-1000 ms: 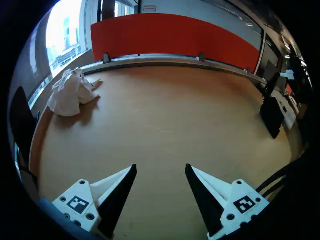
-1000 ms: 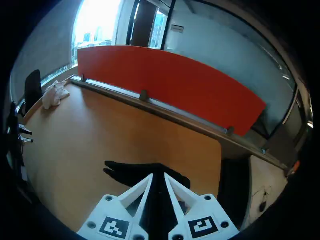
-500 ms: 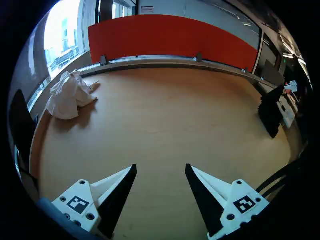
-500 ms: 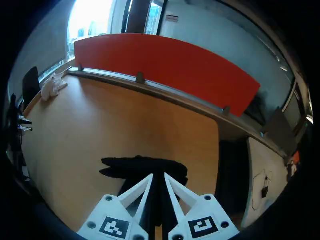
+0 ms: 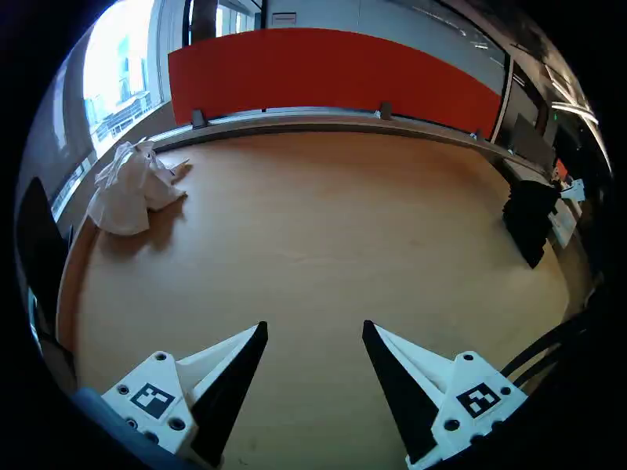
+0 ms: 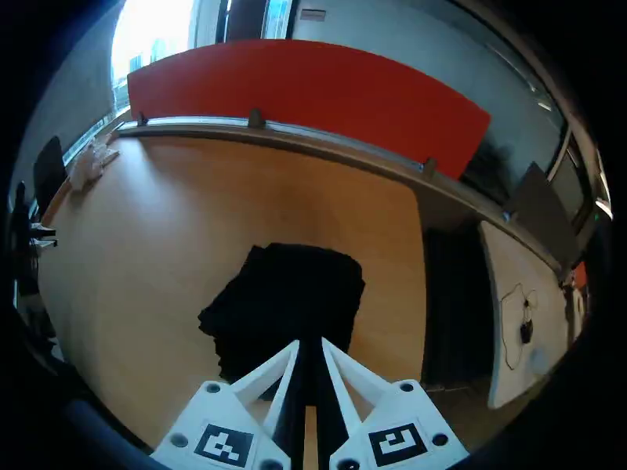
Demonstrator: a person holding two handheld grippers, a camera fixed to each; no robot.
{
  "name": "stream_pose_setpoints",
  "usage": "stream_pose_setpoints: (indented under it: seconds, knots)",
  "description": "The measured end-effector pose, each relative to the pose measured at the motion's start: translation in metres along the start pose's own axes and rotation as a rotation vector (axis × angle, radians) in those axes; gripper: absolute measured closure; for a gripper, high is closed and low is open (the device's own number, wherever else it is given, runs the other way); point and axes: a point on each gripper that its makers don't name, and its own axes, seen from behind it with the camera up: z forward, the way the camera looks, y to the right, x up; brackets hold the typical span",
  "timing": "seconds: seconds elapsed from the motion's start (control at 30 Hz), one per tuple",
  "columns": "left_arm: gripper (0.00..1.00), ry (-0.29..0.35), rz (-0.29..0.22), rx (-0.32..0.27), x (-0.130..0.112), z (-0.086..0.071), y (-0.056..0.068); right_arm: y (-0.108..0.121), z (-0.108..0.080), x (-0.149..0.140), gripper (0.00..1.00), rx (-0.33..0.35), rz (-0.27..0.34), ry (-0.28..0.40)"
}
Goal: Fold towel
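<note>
Right gripper [image 6: 310,345], clenched on the black fabric towel [image 6: 290,301], has risen. The towel now drapes longer at the light wooden desk's [image 6: 196,211] right edge. Left gripper [image 5: 313,324] spread, empty. Folding apparently only starting.

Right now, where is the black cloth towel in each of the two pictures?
Left gripper view: the black cloth towel is at the far right, by the edge of the wooden table.
Right gripper view: same towel, low centre, held at the tips of the right claw.
Shared landmark: the long red divider panel behind the table.
</note>
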Motion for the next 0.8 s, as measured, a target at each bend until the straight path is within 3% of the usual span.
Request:
stream_pose_setpoints:
  seconds: [0.4,0.8]
  knots:
    - [0.1,0.0,0.002,0.008,-0.001,-0.003,-0.006,0.014,0.014,-0.043,0.96,-0.03,0.061,-0.074]
    - [0.1,-0.001,0.004,0.016,0.0,-0.003,-0.009,0.021,0.018,-0.057,0.96,-0.047,0.082,-0.103]
